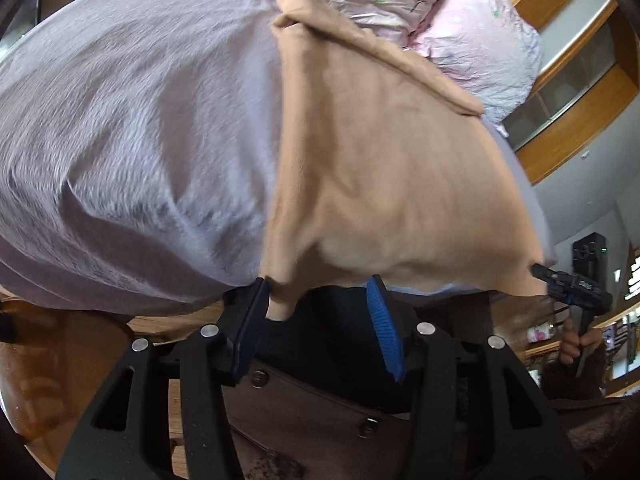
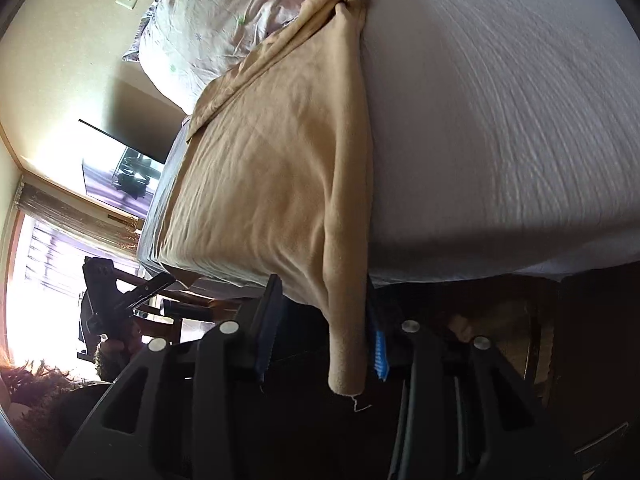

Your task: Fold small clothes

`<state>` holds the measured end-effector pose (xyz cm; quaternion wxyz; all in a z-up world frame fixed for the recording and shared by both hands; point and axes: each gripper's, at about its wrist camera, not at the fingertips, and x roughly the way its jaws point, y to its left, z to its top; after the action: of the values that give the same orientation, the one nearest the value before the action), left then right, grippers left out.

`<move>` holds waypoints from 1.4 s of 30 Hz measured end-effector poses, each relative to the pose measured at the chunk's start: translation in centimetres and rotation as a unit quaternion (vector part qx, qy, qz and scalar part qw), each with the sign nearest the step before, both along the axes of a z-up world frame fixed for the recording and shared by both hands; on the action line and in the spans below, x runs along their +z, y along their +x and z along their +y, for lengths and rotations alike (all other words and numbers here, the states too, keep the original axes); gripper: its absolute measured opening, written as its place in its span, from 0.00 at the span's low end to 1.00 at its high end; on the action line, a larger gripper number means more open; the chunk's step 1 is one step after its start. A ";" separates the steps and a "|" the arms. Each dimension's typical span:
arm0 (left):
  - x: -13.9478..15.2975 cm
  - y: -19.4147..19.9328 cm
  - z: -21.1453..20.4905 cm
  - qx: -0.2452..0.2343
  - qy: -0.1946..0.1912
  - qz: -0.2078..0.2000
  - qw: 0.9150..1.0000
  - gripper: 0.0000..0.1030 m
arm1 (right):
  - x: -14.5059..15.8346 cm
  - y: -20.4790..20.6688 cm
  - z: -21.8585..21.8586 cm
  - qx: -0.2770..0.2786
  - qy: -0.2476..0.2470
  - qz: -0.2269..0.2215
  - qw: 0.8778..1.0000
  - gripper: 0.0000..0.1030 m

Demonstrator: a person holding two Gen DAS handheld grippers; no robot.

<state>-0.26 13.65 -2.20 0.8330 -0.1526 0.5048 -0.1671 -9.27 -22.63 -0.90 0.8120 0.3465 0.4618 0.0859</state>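
Tan garment [image 1: 384, 160] spread on grey bedsheet [image 1: 140, 120]; left gripper [image 1: 320, 320] and right gripper [image 2: 324, 344] both spread apart, hem draped between fingers

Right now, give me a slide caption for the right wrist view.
Right claw open around a hanging corner of the tan garment spread over the bed edge.

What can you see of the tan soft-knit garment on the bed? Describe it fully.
The tan soft-knit garment is a plain, fleecy-looking piece lying spread on the pale grey bedsheet. Its far end is bunched near the floral quilt. Its near edge hangs over the bed's edge, one drooping corner between each open gripper's blue-padded fingers.
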 end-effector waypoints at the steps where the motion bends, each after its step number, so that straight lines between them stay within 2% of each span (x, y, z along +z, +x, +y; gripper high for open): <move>1: -0.3 0.2 0.1 0.004 -0.001 0.002 1.000 0.50 | -0.2 0.0 0.0 0.001 0.003 0.000 1.000 0.38; 7: -1.7 0.7 0.5 -0.001 -0.033 0.014 0.999 0.50 | -1.2 -0.2 -0.1 0.003 0.018 0.002 1.000 0.34; 8: -1.9 0.7 0.7 -0.001 -0.037 0.018 0.999 0.50 | -1.3 -0.2 -0.2 0.003 0.020 0.004 1.000 0.29; 9: -2.2 0.7 0.7 -0.001 -0.044 0.020 0.999 0.47 | -1.4 -0.2 -0.2 0.006 0.022 0.003 1.000 0.13; 10: -2.3 0.7 0.9 -0.003 -0.053 0.022 0.998 0.38 | -1.4 -0.1 -0.1 0.012 0.027 -0.001 1.000 0.06; 11: -2.6 0.8 1.0 -0.009 -0.071 0.027 0.997 0.04 | -1.2 -0.2 0.0 0.013 0.028 -0.009 0.999 0.06; 13: -2.5 0.7 1.4 -0.024 -0.108 0.034 0.993 0.03 | 0.0 -0.4 0.0 0.015 0.040 -0.032 0.999 0.06; 14: -1.4 0.5 1.8 -0.033 -0.132 0.022 0.990 0.03 | 1.2 -0.5 -0.3 0.012 0.045 -0.053 0.998 0.06; 16: 0.9 0.5 2.7 -0.038 -0.157 -0.009 0.987 0.03 | 3.8 -0.3 -1.0 0.001 0.047 -0.093 0.995 0.06; 18: 4.8 2.1 3.7 -0.038 -0.184 -0.064 0.980 0.03 | 7.1 0.6 -2.1 -0.012 0.048 -0.146 0.988 0.06; 20: 7.7 4.6 4.0 -0.034 -0.183 -0.103 0.977 0.03 | 10.2 2.9 -3.4 -0.020 0.057 -0.201 0.978 0.06; 23: 11.3 10.6 4.1 -0.020 -0.177 -0.150 0.973 0.03 | 13.0 8.0 -4.9 -0.034 0.060 -0.244 0.967 0.06; 25: 12.2 14.9 3.5 -0.009 -0.163 -0.158 0.974 0.03 | 13.7 12.2 -6.4 -0.052 0.064 -0.252 0.964 0.06; 28: 11.5 23.9 2.0 0.019 -0.118 -0.134 0.984 0.03 | 12.5 20.2 -8.6 -0.087 0.088 -0.231 0.965 0.06; 32: 7.8 32.1 1.1 0.054 -0.080 -0.074 0.993 0.03 | 8.0 29.4 -11.9 -0.154 0.096 -0.158 0.971 0.06; 36: 5.0 36.5 1.6 0.075 -0.070 -0.033 0.994 0.03 | 3.5 33.6 -14.3 -0.225 0.109 -0.096 0.963 0.06; 39: 4.5 38.2 2.6 0.091 -0.097 -0.028 0.991 0.03 | 1.1 35.3 -14.9 -0.255 0.120 -0.054 0.958 0.09; 40: 4.4 38.6 3.1 0.095 -0.115 -0.022 0.989 0.03 | 0.7 35.8 -14.9 -0.256 0.121 -0.043 0.958 0.15; 41: 4.2 38.9 3.6 0.097 -0.130 -0.015 0.987 0.04 | 0.6 36.2 -14.9 -0.255 0.125 -0.040 0.958 0.37; 42: 4.0 39.0 4.1 0.098 -0.149 -0.004 0.984 0.05 | 0.9 36.3 -14.9 -0.249 0.130 -0.057 0.958 0.53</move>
<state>38.77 17.76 1.84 0.8154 -0.3232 0.4534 -0.1584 27.01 -37.56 -0.01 0.7803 0.5477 0.2990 -0.0404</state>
